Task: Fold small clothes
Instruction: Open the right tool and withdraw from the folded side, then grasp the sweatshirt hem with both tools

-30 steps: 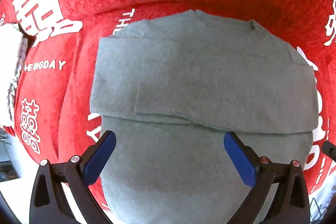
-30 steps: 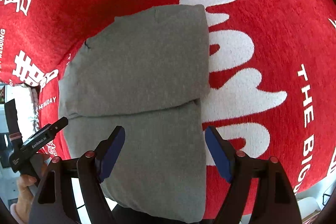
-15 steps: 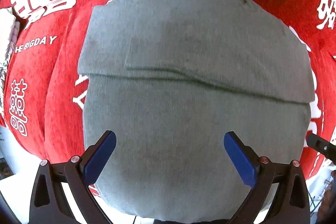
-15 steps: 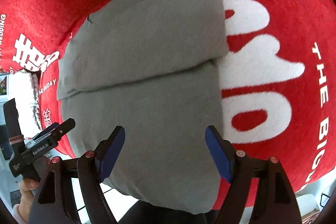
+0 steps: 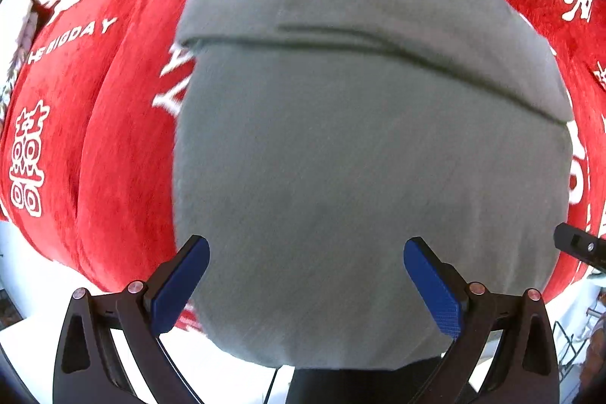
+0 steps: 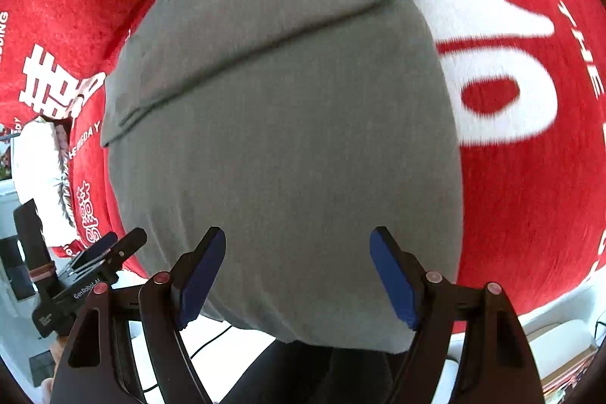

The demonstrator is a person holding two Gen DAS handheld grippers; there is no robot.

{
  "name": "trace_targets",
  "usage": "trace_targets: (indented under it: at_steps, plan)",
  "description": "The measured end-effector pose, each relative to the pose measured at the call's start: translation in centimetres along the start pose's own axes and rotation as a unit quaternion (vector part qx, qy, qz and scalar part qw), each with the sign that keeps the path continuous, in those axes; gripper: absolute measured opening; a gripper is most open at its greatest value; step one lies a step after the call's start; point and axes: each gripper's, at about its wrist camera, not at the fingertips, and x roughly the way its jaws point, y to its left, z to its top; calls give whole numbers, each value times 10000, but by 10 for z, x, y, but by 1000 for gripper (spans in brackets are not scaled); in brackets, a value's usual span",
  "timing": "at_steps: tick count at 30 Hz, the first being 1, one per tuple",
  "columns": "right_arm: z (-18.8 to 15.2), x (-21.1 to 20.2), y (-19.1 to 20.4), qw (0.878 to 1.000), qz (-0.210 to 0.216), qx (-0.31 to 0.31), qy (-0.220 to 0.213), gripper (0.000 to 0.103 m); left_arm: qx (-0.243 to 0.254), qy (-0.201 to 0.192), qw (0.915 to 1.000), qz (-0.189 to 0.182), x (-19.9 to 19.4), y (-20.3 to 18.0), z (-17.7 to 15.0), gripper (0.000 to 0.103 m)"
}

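Grey garment (image 5: 371, 154) lying flat on the red printed cloth (image 5: 113, 154), near hem hanging just over the front edge; far part already folded back toward the viewer, leaving a crosswise fold edge (image 5: 378, 44) across the upper third. Compared with one second earlier: garment larger in both views and fold edge higher in frame, so both tools brought in closer and lower over the near hem. Reading for the task: first fold complete, approach for the next fold under way. Left hand-held gripper (image 5: 305, 275) spread wide, nothing held, poised over the near portion of the fabric. Right hand-held gripper (image 6: 297, 275) likewise spread wide and empty, over the same near portion. Contact with fabric: not determinable. Nearby: white fringed item (image 6: 41, 177) at the left margin of the cloth, well apart from the garment. No obstruction between tools and hem.
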Motion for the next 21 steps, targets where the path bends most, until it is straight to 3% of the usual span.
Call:
trace_targets:
  at_steps: [6, 13, 21]
  plan:
    - [-26, 2, -7, 10000, 26, -31, 27, 81, -91, 44, 9999, -140, 1, 28, -34, 103]
    - [-73, 14, -57, 9988, 140, 317, 343, 81, -448, 290, 9977, -423, 23, 65, -78, 103]
    - [-113, 49, -103, 9950, 231, 761, 609, 81, -304, 695, 9941, -777, 64, 55, -118, 103]
